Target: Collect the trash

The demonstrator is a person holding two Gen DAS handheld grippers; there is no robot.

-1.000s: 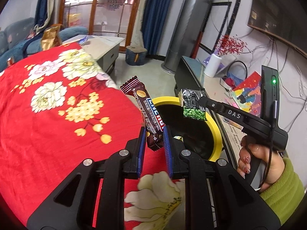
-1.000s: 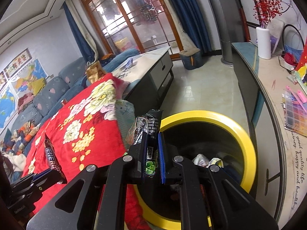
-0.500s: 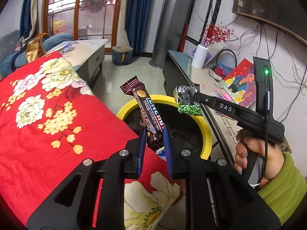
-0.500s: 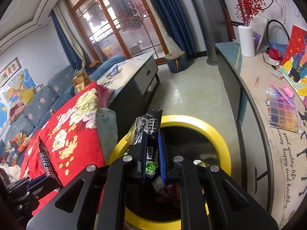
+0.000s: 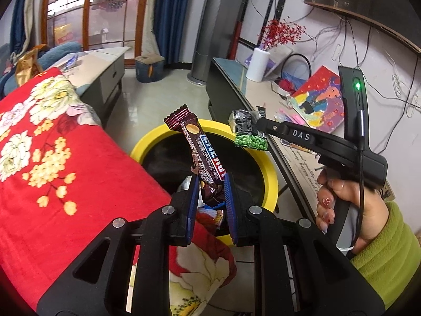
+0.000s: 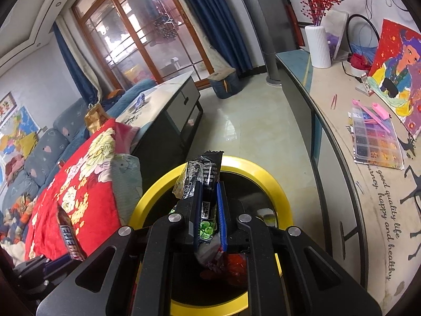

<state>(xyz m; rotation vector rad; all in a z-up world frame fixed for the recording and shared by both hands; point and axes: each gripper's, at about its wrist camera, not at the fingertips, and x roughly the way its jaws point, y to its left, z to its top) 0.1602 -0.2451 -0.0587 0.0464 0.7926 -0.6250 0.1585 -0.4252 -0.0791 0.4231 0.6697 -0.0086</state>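
Observation:
My left gripper (image 5: pixel 210 184) is shut on a brown chocolate bar wrapper (image 5: pixel 200 150) that stands upright over the near edge of a yellow-rimmed black bin (image 5: pixel 271 173). My right gripper (image 6: pixel 209 194) is shut on a black and green snack packet (image 6: pixel 204 181), held above the same bin (image 6: pixel 279 192). In the left wrist view that packet (image 5: pixel 248 130) hangs over the bin's far rim, at the tip of the right gripper (image 5: pixel 259 125), which a hand in a green sleeve carries. Several wrappers lie inside the bin. The chocolate bar (image 6: pixel 69 239) shows at the lower left of the right wrist view.
A red flowered blanket (image 5: pixel 47 173) covers the surface left of the bin. A long low cabinet (image 6: pixel 339 173) runs along the right with a white vase (image 6: pixel 318 44), a painting and a bead box. A grey coffee table (image 6: pixel 168 105) and a sofa stand further back.
Both grippers have moved with their wrappers from beside the blanket to over the bin, and sunk a little. The bin's inside now fills more of both views. Neither grip has changed.

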